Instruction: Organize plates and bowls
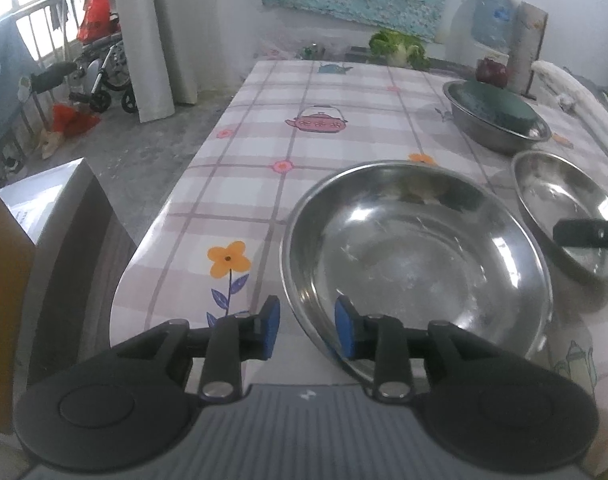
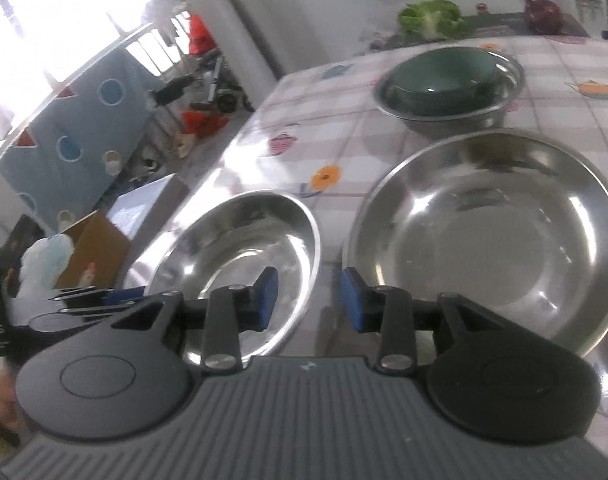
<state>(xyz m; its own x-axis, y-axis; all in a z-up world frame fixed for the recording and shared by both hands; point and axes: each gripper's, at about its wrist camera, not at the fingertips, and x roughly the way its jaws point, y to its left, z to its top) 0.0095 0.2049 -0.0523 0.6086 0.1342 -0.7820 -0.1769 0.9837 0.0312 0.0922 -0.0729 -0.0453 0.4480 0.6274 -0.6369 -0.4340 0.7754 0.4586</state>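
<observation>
Two steel plates lie on the checked tablecloth. In the left wrist view my left gripper point(image 1: 307, 330) is open, its jaws on either side of the near rim of the left steel plate point(image 1: 416, 252). The second steel plate point(image 1: 564, 208) lies to its right, with a finger of my right gripper point(image 1: 588, 234) over it. In the right wrist view my right gripper point(image 2: 309, 297) is open, over the gap between the left plate point(image 2: 248, 256) and the right plate point(image 2: 488, 236). Farther back a green bowl point(image 2: 440, 76) sits inside a steel bowl point(image 2: 452, 114).
The table's left edge point(image 1: 176, 196) drops to the floor, with cardboard boxes point(image 1: 32, 248) beside it. A cabbage point(image 1: 400, 46), a dark red object point(image 1: 491, 72) and a roll point(image 1: 524, 52) stand at the table's far end. A wheelchair point(image 1: 104, 76) is by the curtain.
</observation>
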